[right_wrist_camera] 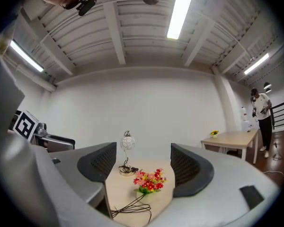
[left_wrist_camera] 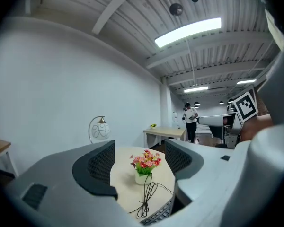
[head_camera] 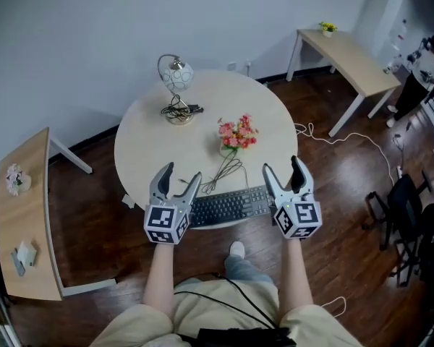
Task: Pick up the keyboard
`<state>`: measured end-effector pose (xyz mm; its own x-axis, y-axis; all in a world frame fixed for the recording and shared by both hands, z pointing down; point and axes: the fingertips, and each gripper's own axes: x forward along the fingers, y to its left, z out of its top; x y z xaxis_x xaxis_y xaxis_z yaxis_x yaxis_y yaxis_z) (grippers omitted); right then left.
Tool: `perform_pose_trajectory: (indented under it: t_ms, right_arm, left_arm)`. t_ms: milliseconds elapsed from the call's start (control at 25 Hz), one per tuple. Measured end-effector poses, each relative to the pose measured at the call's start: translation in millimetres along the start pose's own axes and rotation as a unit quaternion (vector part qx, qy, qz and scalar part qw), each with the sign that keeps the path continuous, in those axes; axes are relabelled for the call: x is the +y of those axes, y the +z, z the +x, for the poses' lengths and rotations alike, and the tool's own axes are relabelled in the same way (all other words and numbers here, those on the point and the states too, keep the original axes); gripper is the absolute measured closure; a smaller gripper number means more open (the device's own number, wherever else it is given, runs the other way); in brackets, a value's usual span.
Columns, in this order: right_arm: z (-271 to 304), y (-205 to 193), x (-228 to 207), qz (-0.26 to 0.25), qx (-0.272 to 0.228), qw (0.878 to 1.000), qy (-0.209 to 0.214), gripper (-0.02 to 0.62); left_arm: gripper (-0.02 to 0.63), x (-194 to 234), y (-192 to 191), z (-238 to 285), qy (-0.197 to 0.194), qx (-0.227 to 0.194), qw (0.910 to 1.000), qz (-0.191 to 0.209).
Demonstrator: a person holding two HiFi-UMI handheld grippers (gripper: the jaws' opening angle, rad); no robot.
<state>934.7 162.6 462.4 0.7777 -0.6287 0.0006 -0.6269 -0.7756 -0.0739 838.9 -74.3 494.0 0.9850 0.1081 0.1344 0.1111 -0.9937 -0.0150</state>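
Your black keyboard [head_camera: 228, 206] lies at the 6 o'clock edge of the round pale wooden bench [head_camera: 148, 147], between your left gripper [head_camera: 181, 173] and right gripper [head_camera: 282, 166]. Both have their fingers wide and hold nothing. Its coiled black cable [head_camera: 224, 172] sits just behind at 12 o'clock, then a small pot of pink flowers [head_camera: 237, 134]. A white globe lamp [head_camera: 176, 85] stands at 11 o'clock.

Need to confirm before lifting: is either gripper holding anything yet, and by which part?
Nothing is held. The left gripper and right gripper are both open and empty, one near each end of the keyboard.
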Motion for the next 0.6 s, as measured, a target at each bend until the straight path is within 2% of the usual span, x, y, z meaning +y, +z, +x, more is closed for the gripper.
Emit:
perform_pose_trajectory:
  t_ms: [160,320,440,600]
  right_arm:
    - [26,-33,-37,-0.002,0.029,0.999,0.023,0.232]
    - [28,-102,-61,-0.006,0.098,0.995,0.032,0.232]
    - [5,-165,-73,0.046,0.151,0.987,0.03,0.232]
    - [-37,-239,-91,0.118,0.205,0.972,-0.009,0.232]
  left_arm:
    - [0.293,7,-29,20,0.037,0.049,0.9981,0.005]
    - [0.293,5,-74,30,0.043,0.109,0.9931,0.006]
    - [0.293,-6,-105,30,0.026,0.152,0.988,0.005]
    - [0.293,-11,-127,37,0.001,0.176,0.9844,-0.005]
